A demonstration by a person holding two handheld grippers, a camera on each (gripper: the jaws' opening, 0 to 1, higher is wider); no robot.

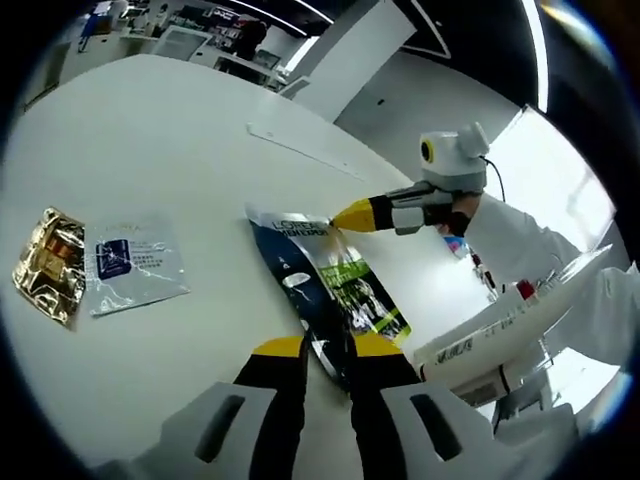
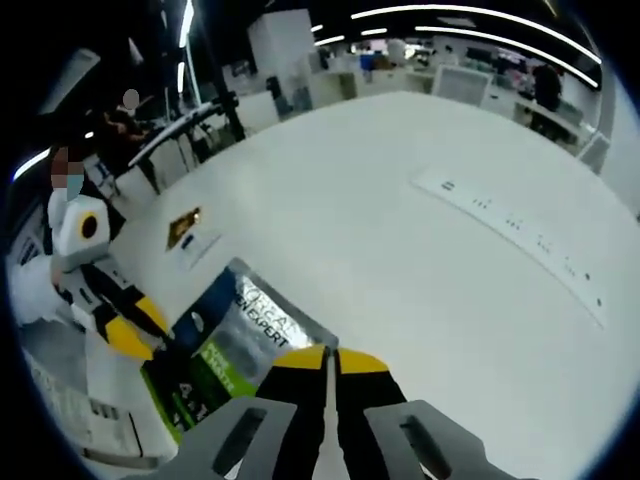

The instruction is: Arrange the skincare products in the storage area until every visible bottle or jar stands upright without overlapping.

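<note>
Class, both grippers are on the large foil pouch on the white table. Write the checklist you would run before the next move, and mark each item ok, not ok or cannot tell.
1. Left gripper shut on the large foil pouch at its near end: ok.
2. Right gripper shut on the pouch's far corner: ok.
3. Pouch standing upright: not ok, it lies flat on the white table.
4. Gold sachet and clear sachet apart from the pouch: ok.
5. The two sachets free of overlap: cannot tell, their edges meet.
6. White tray clear of the pouch: cannot tell.
</note>
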